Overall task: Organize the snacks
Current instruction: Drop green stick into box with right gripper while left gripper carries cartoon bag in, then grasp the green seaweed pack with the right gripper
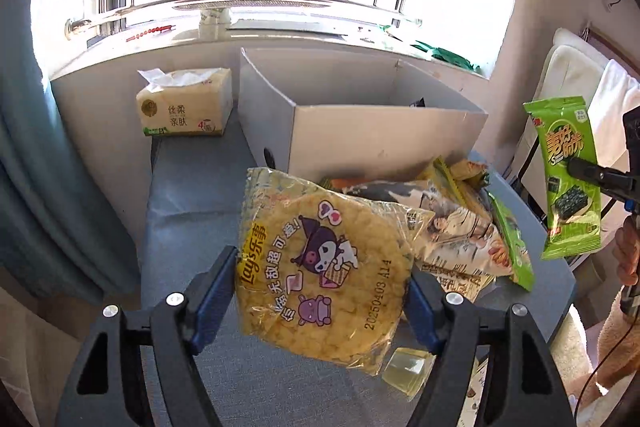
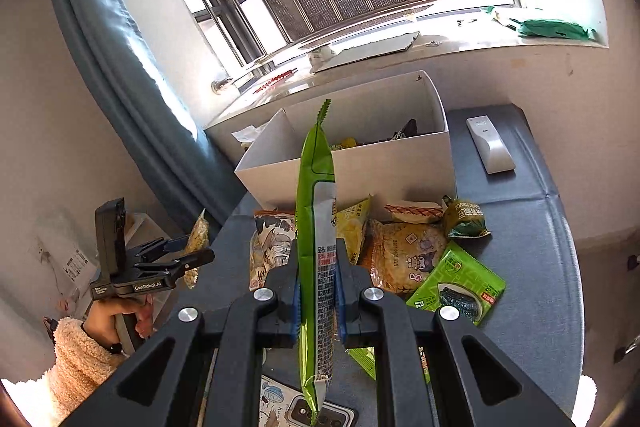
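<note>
My left gripper point(image 1: 322, 283) is shut on a clear Lay's cracker pack point(image 1: 320, 267) with a cartoon print, held above the blue table. It also shows at the left of the right wrist view point(image 2: 196, 247). My right gripper point(image 2: 318, 283) is shut on a green seaweed snack packet point(image 2: 316, 251), held upright and edge-on; the same packet shows at the right of the left wrist view point(image 1: 568, 179). A white open box point(image 1: 380, 135) stands behind the snack pile point(image 1: 460, 227), with a few snacks inside point(image 2: 400, 135).
A tissue pack point(image 1: 184, 103) sits left of the box. A white remote point(image 2: 490, 145) lies right of the box. More snack packs point(image 2: 420, 255) lie on the blue table point(image 2: 532, 267). A phone point(image 2: 336, 415) lies near the front edge. A windowsill runs behind.
</note>
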{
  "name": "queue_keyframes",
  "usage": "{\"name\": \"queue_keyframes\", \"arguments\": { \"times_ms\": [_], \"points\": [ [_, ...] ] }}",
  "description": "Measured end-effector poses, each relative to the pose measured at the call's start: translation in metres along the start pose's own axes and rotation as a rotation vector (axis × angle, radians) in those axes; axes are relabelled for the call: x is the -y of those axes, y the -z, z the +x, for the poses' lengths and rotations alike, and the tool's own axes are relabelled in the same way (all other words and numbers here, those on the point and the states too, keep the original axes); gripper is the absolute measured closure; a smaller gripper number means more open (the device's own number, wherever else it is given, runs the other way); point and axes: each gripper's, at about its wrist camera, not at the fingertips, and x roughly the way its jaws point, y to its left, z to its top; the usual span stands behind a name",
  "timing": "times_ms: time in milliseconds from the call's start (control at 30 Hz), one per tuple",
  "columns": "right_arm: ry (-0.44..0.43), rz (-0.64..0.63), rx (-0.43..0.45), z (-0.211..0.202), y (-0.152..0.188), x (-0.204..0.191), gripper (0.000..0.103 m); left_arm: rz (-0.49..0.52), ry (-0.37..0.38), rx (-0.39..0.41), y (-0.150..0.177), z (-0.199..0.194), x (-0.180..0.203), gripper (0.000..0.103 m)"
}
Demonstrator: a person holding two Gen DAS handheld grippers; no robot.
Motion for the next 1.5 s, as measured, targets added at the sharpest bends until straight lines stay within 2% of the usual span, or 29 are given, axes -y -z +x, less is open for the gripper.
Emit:
{"name": "queue_keyframes", "arguments": {
  "times_ms": [133,300,433,533,633,667,700,767,933,1033,1233,1367,1500],
  "points": [
    [-0.001,0.003,0.020,0.015,-0.035,0.000,0.090,-0.016,0.055,0.121,-0.054,-0.020,0.018,0.024],
    [0.001,0.044,0.051,0.038,-0.097,0.008,0.090,-0.033,0.045,0.189,-0.125,-0.004,0.035,0.024],
    [0.031,0.047,0.076,0.063,-0.145,0.012,0.090,-0.080,0.015,0.145,-0.170,0.042,0.036,0.024],
    [0.034,0.076,0.049,0.091,-0.169,0.024,0.090,-0.107,-0.003,0.099,-0.183,0.079,0.030,0.024],
    [0.022,0.056,0.018,0.117,-0.183,0.030,0.088,-0.135,-0.034,0.050,-0.183,0.106,0.022,0.020],
    [0.031,0.042,0.000,0.126,-0.187,0.031,0.081,-0.145,-0.042,0.029,-0.182,0.114,0.019,0.011],
    [0.048,0.035,-0.032,0.136,-0.189,0.032,0.048,-0.156,-0.056,0.005,-0.176,0.118,0.018,0.006],
    [0.093,0.051,-0.091,0.148,-0.189,0.037,0.000,-0.156,-0.068,-0.003,-0.170,0.119,0.016,0.000],
    [0.063,0.087,-0.022,0.135,-0.177,0.045,0.000,-0.091,-0.131,0.034,-0.163,0.097,0.025,0.000],
    [0.090,0.065,-0.006,0.122,-0.171,0.043,0.000,-0.080,-0.122,0.070,-0.162,0.073,0.030,0.000],
    [0.035,0.056,0.037,0.078,-0.150,0.033,0.000,-0.033,-0.105,0.163,-0.153,0.017,0.050,0.000],
    [0.027,0.001,0.055,0.045,-0.126,0.022,0.000,-0.003,-0.064,0.197,-0.135,-0.013,0.068,0.000],
    [0.060,-0.060,0.090,0.008,-0.090,0.011,0.000,0.030,-0.096,0.228,-0.108,-0.035,0.089,0.000]
  ]
}}
